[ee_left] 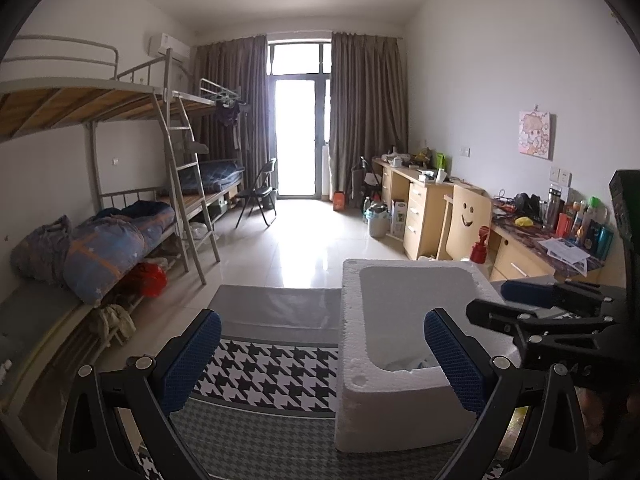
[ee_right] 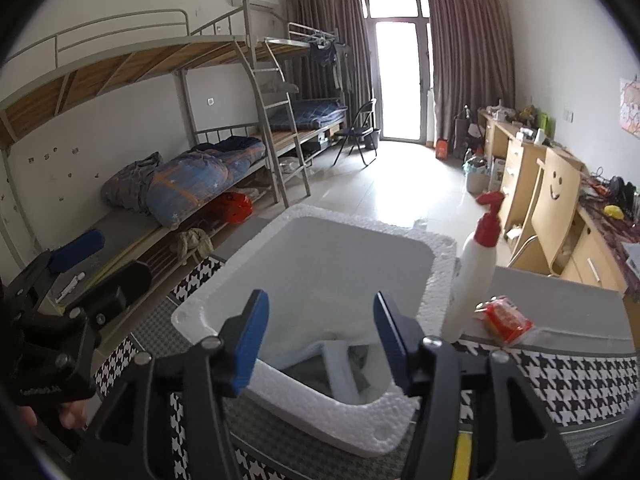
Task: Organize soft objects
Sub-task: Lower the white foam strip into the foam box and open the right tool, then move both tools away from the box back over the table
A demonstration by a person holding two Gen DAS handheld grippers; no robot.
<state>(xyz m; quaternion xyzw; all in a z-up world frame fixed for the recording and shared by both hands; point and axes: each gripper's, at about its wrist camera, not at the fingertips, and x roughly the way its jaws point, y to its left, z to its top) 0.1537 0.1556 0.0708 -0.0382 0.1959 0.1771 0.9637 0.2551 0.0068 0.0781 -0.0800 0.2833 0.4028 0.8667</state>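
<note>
- A pale blue and grey soft item (ee_right: 340,364), perhaps folded cloth, lies at the bottom of the white foam box (ee_right: 400,420); the near wall hides most of it.
- The right gripper (ee_right: 320,336) hangs over the box, jaws apart, nothing between them.
- The left gripper (ee_left: 320,364) stands wide apart over the houndstooth cloth (ee_left: 272,372), empty.
- A white pump bottle (ee_right: 476,276) and a red packet (ee_right: 506,320) stand beside the box; their print is unreadable.
</note>
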